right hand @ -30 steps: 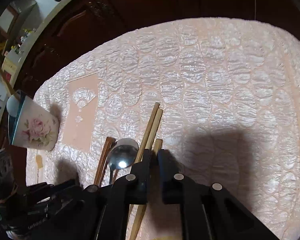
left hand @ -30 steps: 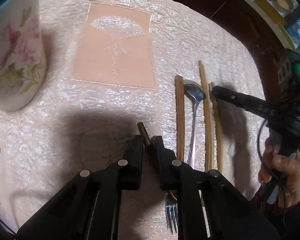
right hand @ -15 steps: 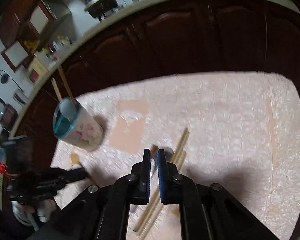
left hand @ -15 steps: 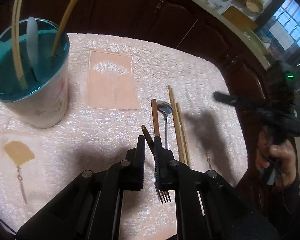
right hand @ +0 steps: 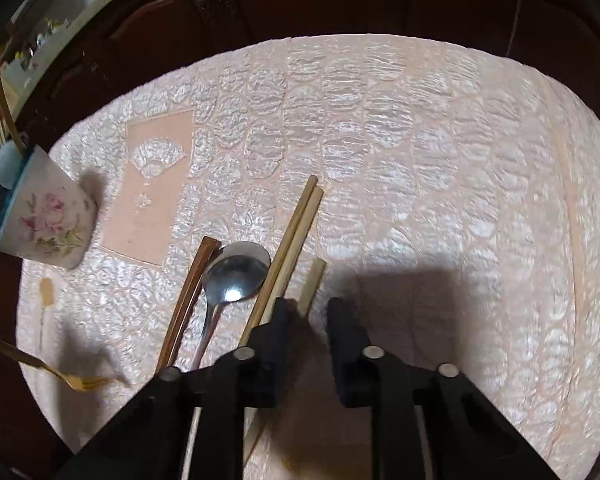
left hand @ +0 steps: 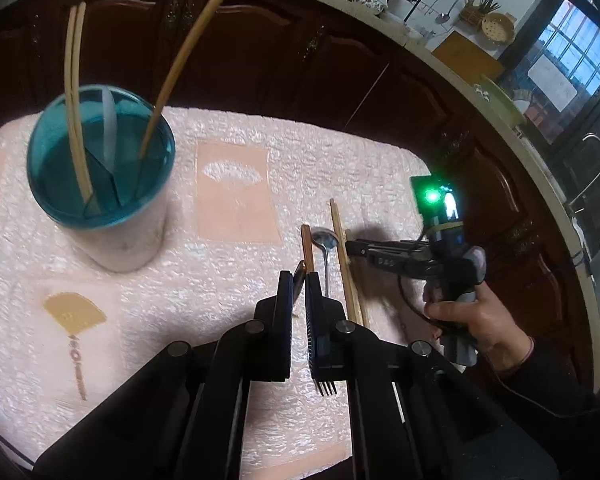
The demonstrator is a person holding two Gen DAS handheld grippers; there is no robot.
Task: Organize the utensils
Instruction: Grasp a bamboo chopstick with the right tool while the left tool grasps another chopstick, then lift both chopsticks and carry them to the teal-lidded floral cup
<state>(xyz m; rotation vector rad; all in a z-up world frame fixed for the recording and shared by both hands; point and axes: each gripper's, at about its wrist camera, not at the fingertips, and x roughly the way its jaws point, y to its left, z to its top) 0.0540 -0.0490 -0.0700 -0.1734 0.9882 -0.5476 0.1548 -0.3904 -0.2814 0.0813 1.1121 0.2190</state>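
Note:
My left gripper is shut on a gold fork and holds it above the cloth; its tines show below the fingers, and the fork also shows at the lower left of the right wrist view. The floral holder cup with a teal inside stands at the left and holds light chopsticks. My right gripper is open low over a short light chopstick. Beside it lie a light chopstick pair, a steel spoon and brown chopsticks.
A pink quilted cloth covers the table. Dark wooden cabinets stand behind it. The floral cup shows at the left edge of the right wrist view. The right gripper and the hand holding it are at the right.
My left gripper has lifted the fork up off the cloth. My right gripper rose, came back down over the short chopstick, and its jaws have opened.

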